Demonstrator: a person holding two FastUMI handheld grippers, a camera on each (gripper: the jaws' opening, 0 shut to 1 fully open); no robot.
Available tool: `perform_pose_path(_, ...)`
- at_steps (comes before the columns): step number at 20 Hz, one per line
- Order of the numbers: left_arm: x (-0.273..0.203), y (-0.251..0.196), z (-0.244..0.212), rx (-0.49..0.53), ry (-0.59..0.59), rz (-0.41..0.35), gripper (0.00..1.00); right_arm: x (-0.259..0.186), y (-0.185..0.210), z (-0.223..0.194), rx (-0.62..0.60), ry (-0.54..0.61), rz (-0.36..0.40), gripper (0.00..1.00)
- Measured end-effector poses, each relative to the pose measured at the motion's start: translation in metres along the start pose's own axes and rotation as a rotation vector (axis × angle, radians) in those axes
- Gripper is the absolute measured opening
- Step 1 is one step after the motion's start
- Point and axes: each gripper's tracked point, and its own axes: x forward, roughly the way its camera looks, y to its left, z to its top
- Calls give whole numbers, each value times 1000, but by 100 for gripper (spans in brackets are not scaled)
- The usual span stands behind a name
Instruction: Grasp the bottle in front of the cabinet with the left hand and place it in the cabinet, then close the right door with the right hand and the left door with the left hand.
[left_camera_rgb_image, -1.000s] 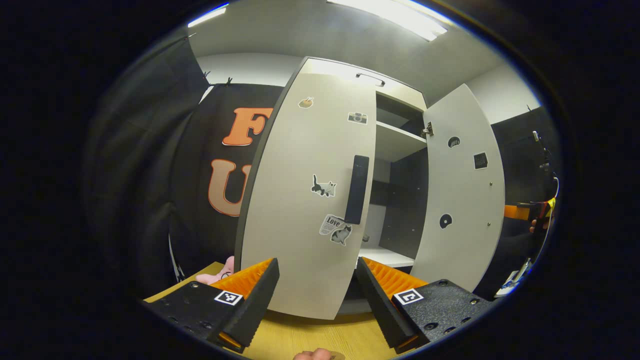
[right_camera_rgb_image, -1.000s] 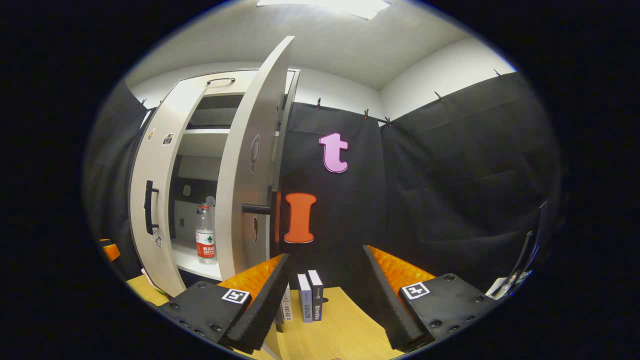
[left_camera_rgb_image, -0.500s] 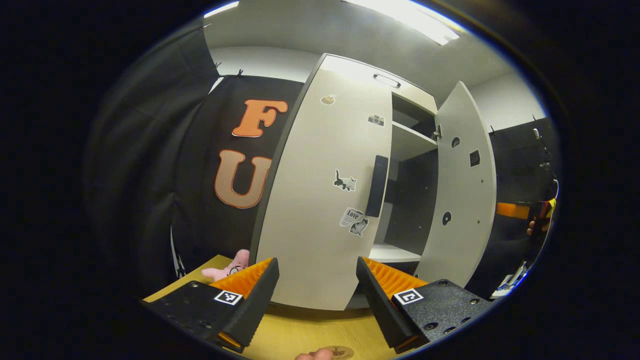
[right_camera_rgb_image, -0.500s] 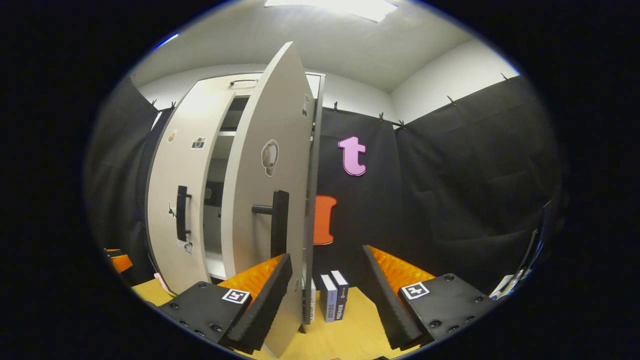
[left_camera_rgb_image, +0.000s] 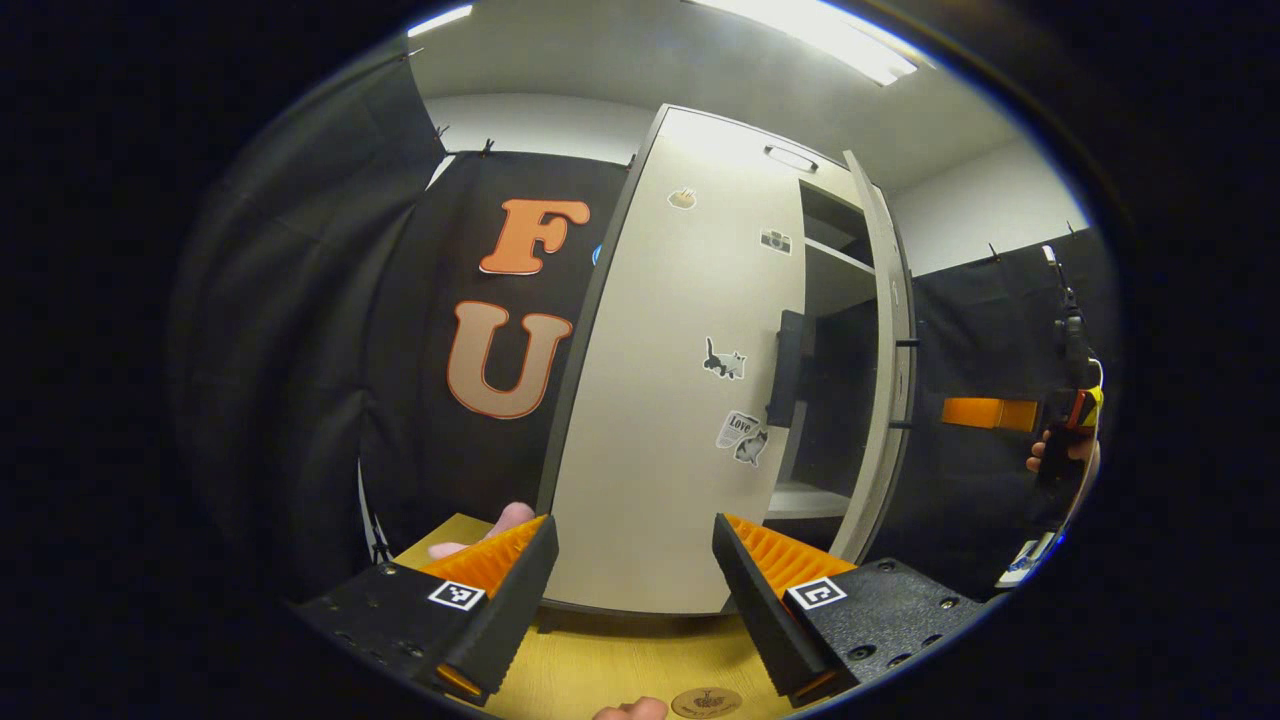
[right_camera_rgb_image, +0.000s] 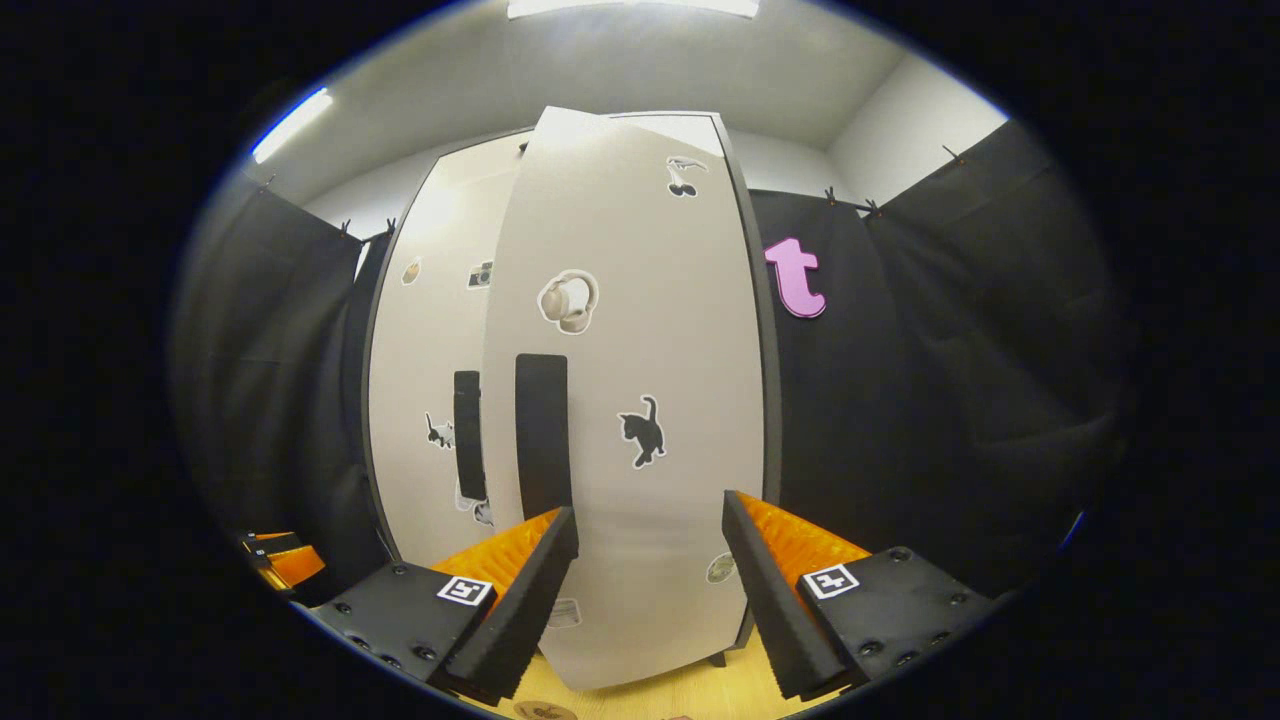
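The bottle is not something I can make out from here; what can be seen of the cabinet is a dark slot with a pale shelf near the top and a pale floor board low down, showing between its two doors in the left gripper view. The right door fills the middle of the right gripper view, swung most of the way over the opening but standing a little proud of the left one, its black handle upright just above the near finger and a black cat sticker beside it. In the left gripper view that same door shows edge-on as a thin pale strip. The left door faces the left gripper's camera, angled outward, with its dark handle at the free edge and small stickers on the panel. The right gripper has its jaws spread wide, nothing between them, the door panel close in front. The left gripper is likewise wide apart and empty, hanging over the yellow wooden table. A pink soft toy peeks out beside its near finger, and a small round coaster lies on the table at the bottom edge.
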Motion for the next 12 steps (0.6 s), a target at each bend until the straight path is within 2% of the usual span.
perform_pose_path(3, 3, 1, 1, 1, 4, -1, 95, 12, 11, -3, 11, 4, 14, 96)
perform_pose_path(7, 6, -2, 0, -14, 10, -11, 95, 33, 1, 2, 7, -21, -51, 95)
perform_pose_path(9, 8, -2, 0, -28, 12, -17, 95, 49, -6, -4, -6, 10, -95, 95)
perform_pose_path(12, 14, 3, 1, -43, 2, -6, 95, 55, -3, -3, 12, 6, -70, 95)
